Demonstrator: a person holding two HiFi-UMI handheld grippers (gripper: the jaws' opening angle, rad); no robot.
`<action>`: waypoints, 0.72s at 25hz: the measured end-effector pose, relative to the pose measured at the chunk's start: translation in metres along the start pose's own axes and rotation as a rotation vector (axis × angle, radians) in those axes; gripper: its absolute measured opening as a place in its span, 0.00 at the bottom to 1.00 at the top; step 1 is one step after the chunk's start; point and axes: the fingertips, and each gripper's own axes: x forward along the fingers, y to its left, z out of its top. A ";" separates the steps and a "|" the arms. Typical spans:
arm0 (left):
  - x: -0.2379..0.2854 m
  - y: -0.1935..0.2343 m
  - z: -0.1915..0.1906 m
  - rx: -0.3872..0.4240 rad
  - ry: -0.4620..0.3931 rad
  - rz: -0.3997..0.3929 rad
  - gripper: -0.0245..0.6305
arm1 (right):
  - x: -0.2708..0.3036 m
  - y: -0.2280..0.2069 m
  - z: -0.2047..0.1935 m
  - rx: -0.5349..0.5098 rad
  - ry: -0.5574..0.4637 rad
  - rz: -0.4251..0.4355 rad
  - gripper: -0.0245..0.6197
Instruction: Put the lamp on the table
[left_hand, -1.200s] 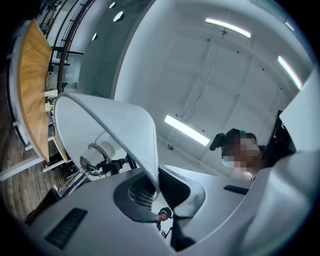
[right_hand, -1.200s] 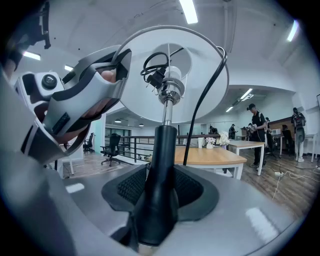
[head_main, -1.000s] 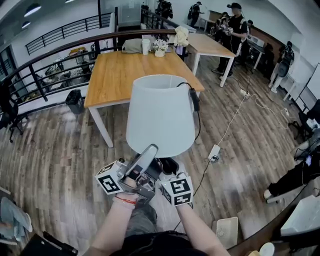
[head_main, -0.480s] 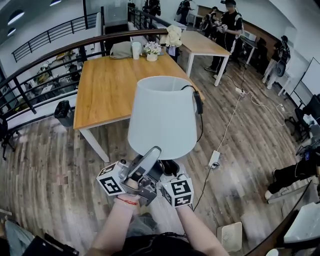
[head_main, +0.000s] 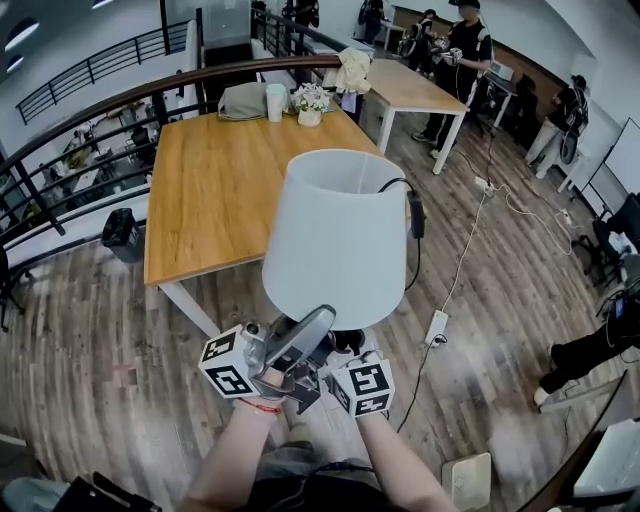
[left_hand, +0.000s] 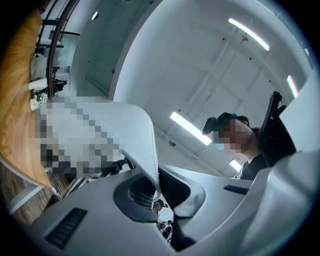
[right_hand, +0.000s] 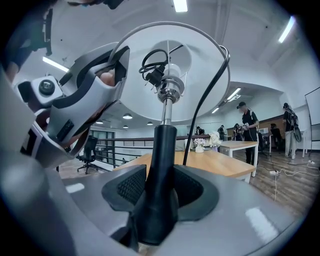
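Note:
A table lamp with a white shade (head_main: 340, 235) and a black stem (right_hand: 162, 160) hangs in the air in front of me, short of the wooden table (head_main: 220, 190). My right gripper (right_hand: 157, 192) is shut on the stem's lower part, under the shade (right_hand: 175, 70). My left gripper (left_hand: 162, 187) is shut on the shade's bottom edge (left_hand: 142, 145). In the head view both grippers, left (head_main: 290, 350) and right (head_main: 345, 368), sit close together below the shade. The lamp's black cord (head_main: 415, 215) hangs down the shade's right side.
A cup (head_main: 275, 100), a flower pot (head_main: 310, 105) and a grey bag (head_main: 240, 98) stand at the table's far end. A dark railing (head_main: 90, 120) runs behind and left. A power strip (head_main: 435, 327) and cables lie on the wooden floor at right. People stand by a second table (head_main: 405, 85).
The table has come nearer and lower in the head view. The lamp has shifted slightly right with both grippers still holding it.

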 end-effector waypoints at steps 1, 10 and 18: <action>0.000 0.003 0.003 0.007 0.006 -0.003 0.04 | 0.005 -0.001 0.001 0.000 -0.003 0.000 0.32; 0.002 0.034 0.017 0.060 0.050 -0.012 0.04 | 0.040 -0.015 -0.001 0.009 -0.008 -0.004 0.32; 0.012 0.082 0.033 0.117 0.077 -0.005 0.04 | 0.088 -0.043 0.001 0.014 -0.015 0.015 0.31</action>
